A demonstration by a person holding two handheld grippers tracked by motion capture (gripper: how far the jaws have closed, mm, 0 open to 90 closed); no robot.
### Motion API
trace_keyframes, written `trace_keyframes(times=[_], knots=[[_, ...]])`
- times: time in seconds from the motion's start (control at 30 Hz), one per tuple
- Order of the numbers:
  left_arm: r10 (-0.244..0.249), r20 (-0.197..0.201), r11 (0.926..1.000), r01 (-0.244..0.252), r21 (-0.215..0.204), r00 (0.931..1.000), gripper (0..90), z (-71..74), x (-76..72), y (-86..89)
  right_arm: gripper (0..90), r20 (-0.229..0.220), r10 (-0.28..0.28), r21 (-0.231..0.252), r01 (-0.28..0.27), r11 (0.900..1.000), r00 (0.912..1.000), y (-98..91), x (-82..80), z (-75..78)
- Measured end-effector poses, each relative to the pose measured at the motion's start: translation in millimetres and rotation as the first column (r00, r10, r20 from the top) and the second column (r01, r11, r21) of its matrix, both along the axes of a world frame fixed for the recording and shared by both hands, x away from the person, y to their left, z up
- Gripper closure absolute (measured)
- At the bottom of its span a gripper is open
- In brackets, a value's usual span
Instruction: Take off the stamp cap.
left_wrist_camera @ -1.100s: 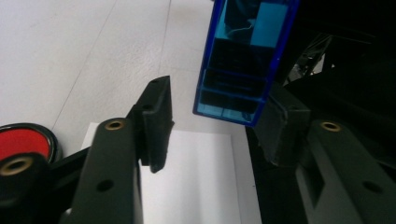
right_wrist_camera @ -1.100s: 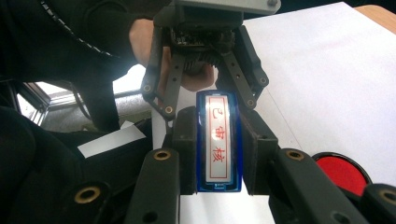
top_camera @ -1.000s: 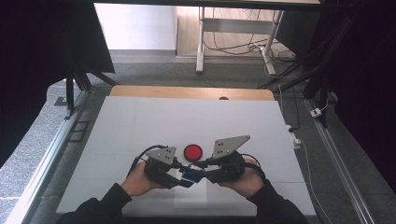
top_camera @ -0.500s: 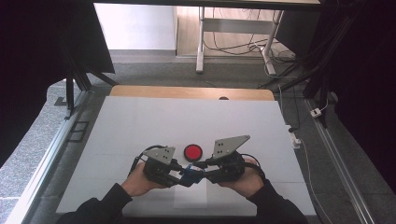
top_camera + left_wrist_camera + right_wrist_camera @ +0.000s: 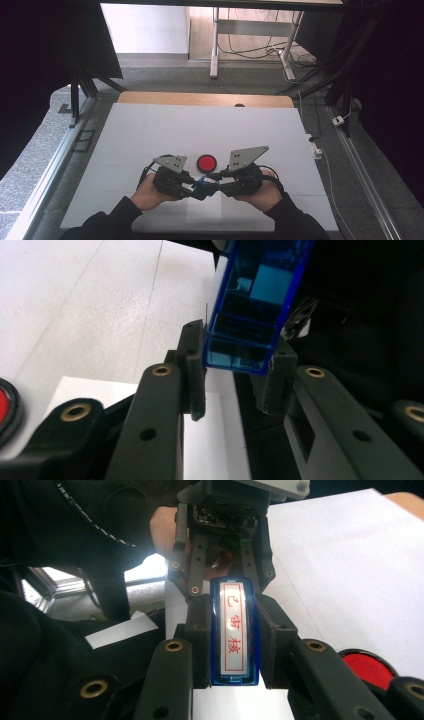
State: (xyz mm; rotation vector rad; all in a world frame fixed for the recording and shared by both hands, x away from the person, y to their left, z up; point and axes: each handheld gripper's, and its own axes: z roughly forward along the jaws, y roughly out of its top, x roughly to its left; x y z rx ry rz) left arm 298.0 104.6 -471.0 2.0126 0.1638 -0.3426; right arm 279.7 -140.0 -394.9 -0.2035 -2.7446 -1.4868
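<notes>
Near the front edge of the white table (image 5: pixel 150 125), both grippers meet tip to tip around a small blue stamp (image 5: pixel 202 183). The left gripper (image 5: pixel 192 189), whose jaws have just been closing, now pinches one end; the right gripper (image 5: pixel 234 640) clamps the other. A red ink pad (image 5: pixel 206 162) lies just beyond them.

A white-topped table (image 5: pixel 150 135) with a wooden far edge holds a round red pad (image 5: pixel 206 162) near its front.
</notes>
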Motion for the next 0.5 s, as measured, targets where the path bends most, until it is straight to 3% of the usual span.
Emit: trace_keyframes(times=[0.07, 0.17, 0.3, 0.43, 0.5], knots=[[0.002, 0.001, 1.0000, -0.002, 0.000, 1.0000, 68.8, 0.4, 0.0, 0.1, 70.2, 0.008, -0.003, 0.005, 0.003, 1.0000, 1.0000, -0.3, -0.2, 0.6], [-0.006, 0.048, 1.0000, 0.006, 0.002, 0.9988, 69.0, 2.9, -3.3, 0.2, 70.2, -0.004, 0.004, 0.009, -0.004, 1.0000, 1.0000, -1.3, 0.7, 0.7], [-0.031, 0.120, 0.9994, 0.032, -0.009, 0.9923, 69.1, 5.9, -7.8, 1.3, 70.2, -0.094, 0.032, 0.066, -0.025, 0.9975, 0.9951, -5.1, 7.5, -1.6], [-0.041, 0.135, 0.9991, 0.041, -0.001, 0.9899, 69.2, 6.0, -9.0, 0.9, 70.2, -0.145, 0.050, 0.084, -0.038, 0.9958, 0.9882, -6.6, 11.9, -4.3], [-0.033, 0.118, 0.9995, 0.032, 0.008, 0.9924, 69.1, 5.4, -8.3, 0.7, 70.2, -0.139, 0.048, 0.078, -0.038, 0.9962, 0.9891, -6.5, 12.1, -5.1]])
